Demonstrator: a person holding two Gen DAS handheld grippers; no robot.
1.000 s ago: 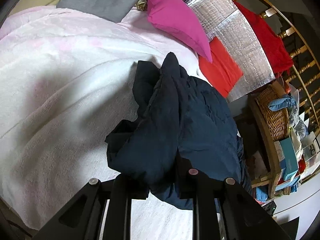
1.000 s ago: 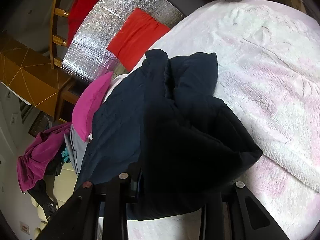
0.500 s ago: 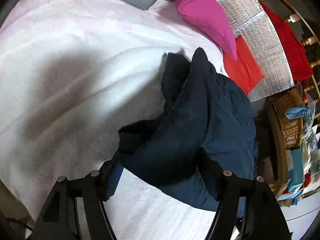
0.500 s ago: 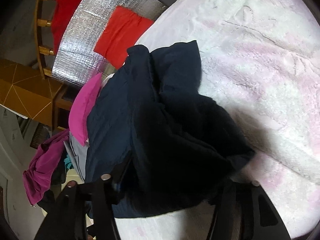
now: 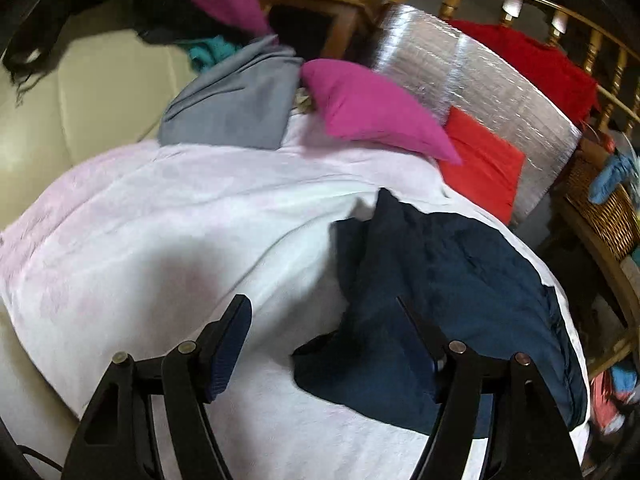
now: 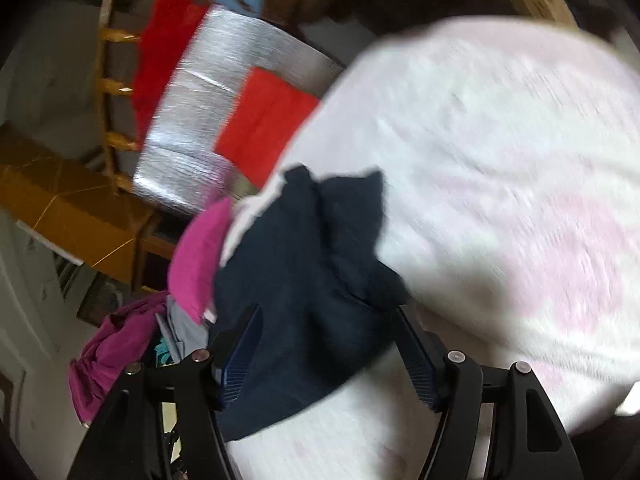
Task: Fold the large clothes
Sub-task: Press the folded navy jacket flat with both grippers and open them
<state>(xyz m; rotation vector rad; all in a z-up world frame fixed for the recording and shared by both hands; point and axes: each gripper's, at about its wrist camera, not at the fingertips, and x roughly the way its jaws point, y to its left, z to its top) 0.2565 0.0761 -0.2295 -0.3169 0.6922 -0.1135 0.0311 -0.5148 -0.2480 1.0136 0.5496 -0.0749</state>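
A dark navy garment point(image 5: 448, 292) lies bunched and folded on the white-and-pink blanket point(image 5: 168, 232), near the bed's right edge. In the left wrist view my left gripper point(image 5: 324, 324) is open above the blanket. Its right finger point(image 5: 420, 336) overlaps the garment's near edge in the picture, and nothing is pressed between the pads. The right wrist view is blurred. There the same garment point(image 6: 312, 264) lies just beyond my right gripper point(image 6: 328, 344), which is open too. Its near hem shows between the two fingers, but the pads stand clear of it.
A magenta pillow point(image 5: 372, 112), a grey cloth point(image 5: 236, 104) and a red cushion point(image 5: 484, 168) lie at the bed's far side against a silver foil sheet point(image 5: 460, 76). A wooden railing point(image 5: 592, 52) and a wicker basket point(image 5: 600, 208) stand to the right, a cream sofa point(image 5: 80, 96) behind.
Both grippers were shut on the navy garment; both have opened, let it go and drawn back and up. The garment has settled on the blanket.
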